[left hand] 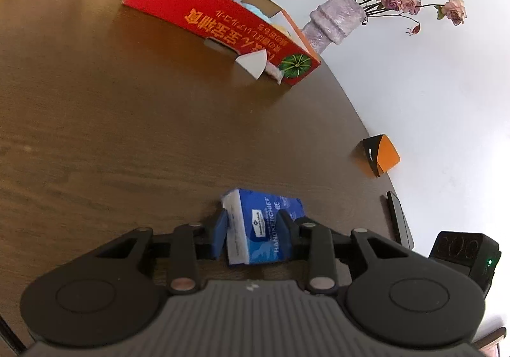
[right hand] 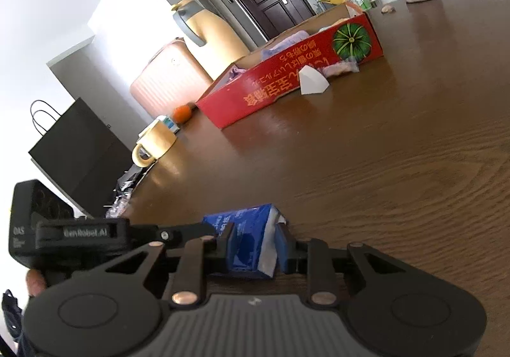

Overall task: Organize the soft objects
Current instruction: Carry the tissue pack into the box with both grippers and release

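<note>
A blue handkerchief tissue pack [left hand: 261, 226] lies on the brown wooden table [left hand: 111, 140]. My left gripper [left hand: 253, 229] is shut on one end of it. My right gripper [right hand: 253, 245] is shut on the other end of the same pack [right hand: 245, 239], where white tissue shows. The left gripper's body also shows in the right wrist view [right hand: 79, 236]. An open red cardboard box [left hand: 220, 25] lies farther back on the table and holds purple, blue and yellow soft items; it also shows in the right wrist view [right hand: 287, 79].
A purple vase with dried roses [left hand: 334, 22] stands behind the box. An orange and black carton [left hand: 377, 156] and a black device [left hand: 398, 223] sit at the table's right edge. A tape roll [right hand: 153, 146] and an orange fruit [right hand: 181, 113] lie near the far edge.
</note>
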`<control>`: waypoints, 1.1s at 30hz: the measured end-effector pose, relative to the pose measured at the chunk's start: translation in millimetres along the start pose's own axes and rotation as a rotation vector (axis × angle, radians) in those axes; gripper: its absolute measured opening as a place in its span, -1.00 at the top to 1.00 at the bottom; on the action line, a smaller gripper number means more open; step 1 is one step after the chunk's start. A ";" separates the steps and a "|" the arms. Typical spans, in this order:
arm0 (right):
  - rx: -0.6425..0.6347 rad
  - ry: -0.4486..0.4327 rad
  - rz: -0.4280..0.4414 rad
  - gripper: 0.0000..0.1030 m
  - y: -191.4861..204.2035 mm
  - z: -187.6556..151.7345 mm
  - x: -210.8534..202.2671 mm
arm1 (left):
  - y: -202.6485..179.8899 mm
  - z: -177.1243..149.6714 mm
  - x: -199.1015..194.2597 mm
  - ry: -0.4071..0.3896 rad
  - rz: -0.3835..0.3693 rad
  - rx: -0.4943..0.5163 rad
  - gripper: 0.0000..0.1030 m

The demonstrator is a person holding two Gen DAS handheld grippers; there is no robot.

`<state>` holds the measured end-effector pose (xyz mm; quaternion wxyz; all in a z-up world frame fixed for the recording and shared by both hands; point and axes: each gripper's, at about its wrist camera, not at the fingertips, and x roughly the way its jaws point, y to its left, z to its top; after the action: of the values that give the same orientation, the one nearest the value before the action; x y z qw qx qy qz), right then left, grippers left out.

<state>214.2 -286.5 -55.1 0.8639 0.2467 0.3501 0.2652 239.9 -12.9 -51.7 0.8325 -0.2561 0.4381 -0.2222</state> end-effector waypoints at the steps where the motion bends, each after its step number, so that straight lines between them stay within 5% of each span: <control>1: -0.008 -0.001 -0.003 0.54 0.7 1.0 1.0 | -2.3 5.0 0.8 -0.009 0.001 0.005 0.41; 5: -0.023 -0.022 -0.014 0.55 2.7 20.8 3.2 | -20.7 45.6 6.4 -0.059 -0.020 0.061 0.41; 9: -0.096 -0.107 -0.029 0.57 10.7 79.5 9.9 | -39.1 115.0 24.5 -0.149 -0.052 0.135 0.41; 18: -0.136 -0.155 -0.146 0.57 1.6 218.8 99.1 | -7.0 246.5 108.4 -0.121 -0.036 0.021 0.40; 24: -0.141 -0.038 -0.200 0.61 -9.8 260.0 175.2 | 26.4 263.1 135.4 -0.086 0.056 0.009 0.40; 33: -0.224 0.033 -0.288 0.61 -2.1 247.1 216.4 | 15.7 255.9 135.4 -0.077 0.162 0.163 0.45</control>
<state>529.5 -211.1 -2.5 0.9091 0.0918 0.3642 0.1803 528.1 -22.0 -20.7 0.8821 -0.1595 0.4055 -0.1789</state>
